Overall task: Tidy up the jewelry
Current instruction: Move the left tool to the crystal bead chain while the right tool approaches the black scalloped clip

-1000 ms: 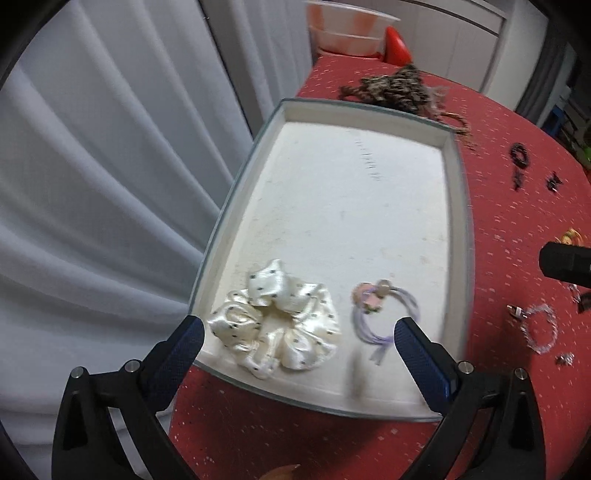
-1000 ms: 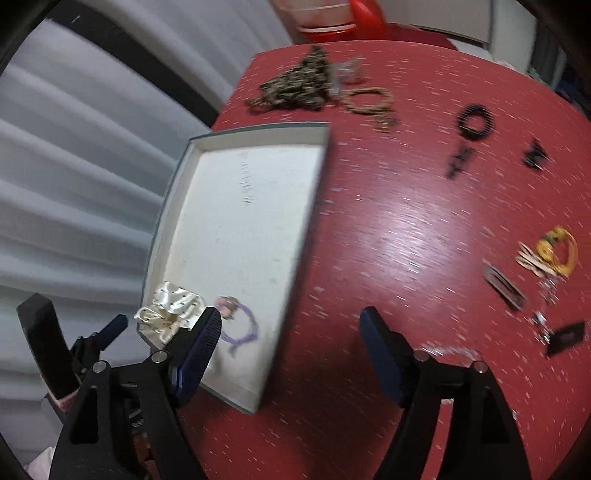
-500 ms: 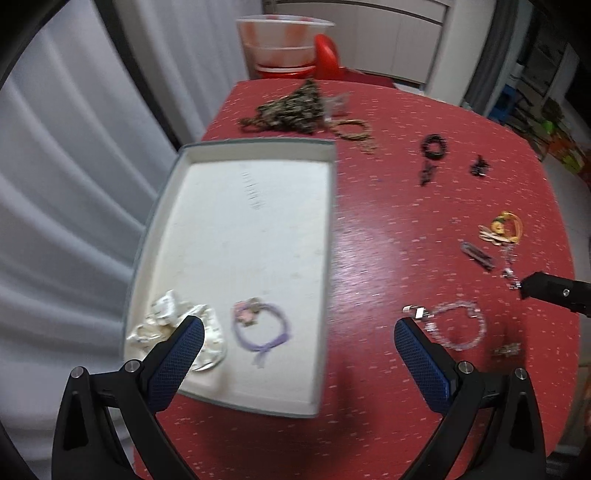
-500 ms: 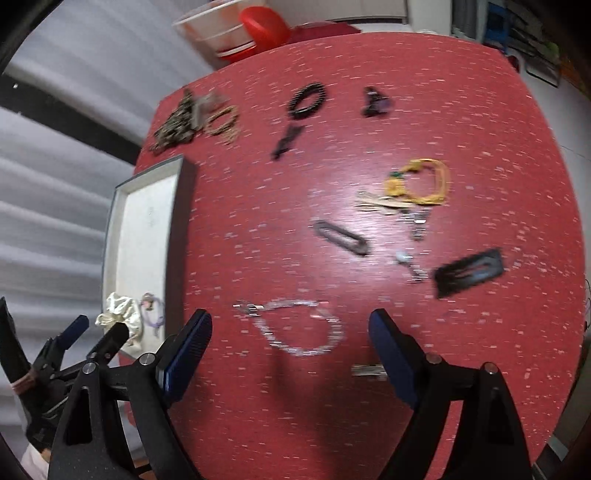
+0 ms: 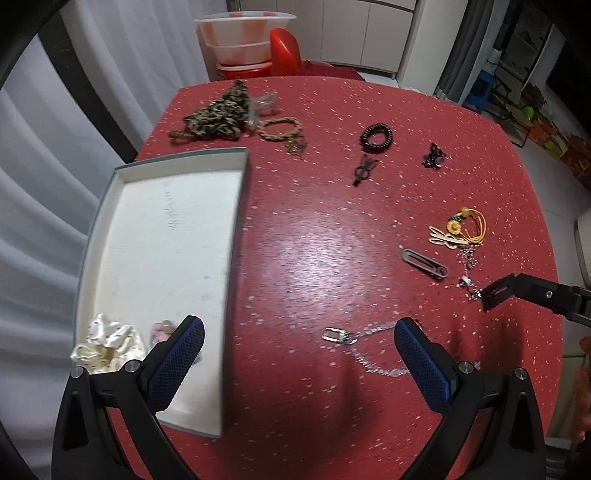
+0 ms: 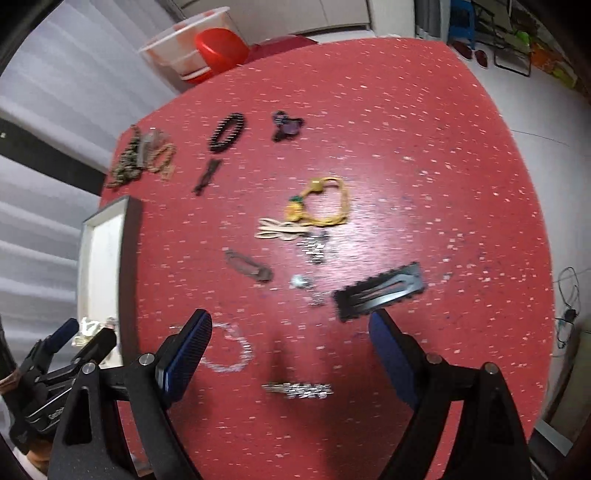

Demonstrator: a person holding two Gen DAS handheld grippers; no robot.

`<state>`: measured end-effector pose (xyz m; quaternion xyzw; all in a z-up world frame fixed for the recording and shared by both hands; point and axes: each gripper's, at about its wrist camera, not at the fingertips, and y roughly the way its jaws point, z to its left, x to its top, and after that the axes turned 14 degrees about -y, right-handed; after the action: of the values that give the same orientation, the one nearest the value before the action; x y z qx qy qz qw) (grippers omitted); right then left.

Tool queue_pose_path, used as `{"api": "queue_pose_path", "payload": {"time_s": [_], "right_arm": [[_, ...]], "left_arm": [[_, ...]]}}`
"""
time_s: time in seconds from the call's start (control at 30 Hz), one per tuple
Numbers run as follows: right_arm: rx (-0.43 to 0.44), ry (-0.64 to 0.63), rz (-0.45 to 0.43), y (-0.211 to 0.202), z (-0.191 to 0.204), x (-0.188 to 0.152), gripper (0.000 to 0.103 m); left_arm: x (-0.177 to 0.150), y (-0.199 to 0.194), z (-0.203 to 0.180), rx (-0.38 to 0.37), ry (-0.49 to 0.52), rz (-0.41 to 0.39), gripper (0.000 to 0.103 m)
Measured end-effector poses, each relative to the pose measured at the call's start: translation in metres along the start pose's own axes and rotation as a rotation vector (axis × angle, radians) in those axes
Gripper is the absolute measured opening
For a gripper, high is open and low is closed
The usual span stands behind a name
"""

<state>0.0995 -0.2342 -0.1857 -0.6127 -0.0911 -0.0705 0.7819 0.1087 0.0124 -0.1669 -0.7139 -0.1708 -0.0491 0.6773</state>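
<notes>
Left gripper (image 5: 295, 350) wide open, nothing between its 2 blue pads, poised over the red table (image 5: 314, 251) just right of the tray (image 5: 236, 229). Silver chain (image 5: 365, 350) with its clasp lying on the table between those pads, untouched. Behind the left pad, inside the tray's near corner, a cream scrunchie (image 5: 107, 347) and a purple hair tie (image 5: 162, 328), partly hidden. Right gripper (image 6: 290, 343) also gaping and empty, its jaws having just been opening wider. Beneath it, a small silver clip (image 6: 299, 390), blurred; just beside the left pad, the chain's loop; close to the right pad's tip, a black rectangular clip (image 6: 380, 291), apart from it. Farther out, a brown snap clip (image 6: 249, 266), a small silver piece (image 6: 299, 281), a cream bow clip (image 6: 280, 232) and a yellow cord bracelet (image 6: 325, 203) clustered near the middle. Toward the far edge, a black bead bracelet (image 6: 227, 132), a thin black pin (image 6: 207, 176), a dark claw clip (image 6: 286, 125), a tan braided loop (image 5: 279, 127) and a heap of dark brown chain (image 5: 218, 114). Beyond the table, a clear tub (image 5: 243, 33) and a red lid (image 5: 284, 48) against white curtains (image 5: 37, 166).
</notes>
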Motion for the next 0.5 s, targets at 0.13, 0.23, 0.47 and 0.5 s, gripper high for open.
{"api": "queue_pose_path", "payload": {"time_s": [0.13, 0.23, 0.47, 0.5], "right_arm": [[-0.014, 0.016, 0.01, 0.004, -0.019, 0.0, 0.089], [-0.032, 0.008, 0.018, 0.006, -0.029, -0.003, 0.089], [-0.075, 0.032, 0.06, 0.02, -0.054, -0.016, 0.089], [-0.08, 0.051, 0.067, 0.023, -0.059, -0.018, 0.089]], "left_arm": [[-0.002, 0.012, -0.014, -0.004, 0.013, 0.022, 0.103], [-0.006, 0.024, -0.02, 0.002, 0.026, 0.044, 0.103], [-0.023, 0.052, -0.022, 0.027, 0.015, 0.113, 0.103], [-0.024, 0.055, -0.021, 0.026, 0.003, 0.12, 0.103]]}}
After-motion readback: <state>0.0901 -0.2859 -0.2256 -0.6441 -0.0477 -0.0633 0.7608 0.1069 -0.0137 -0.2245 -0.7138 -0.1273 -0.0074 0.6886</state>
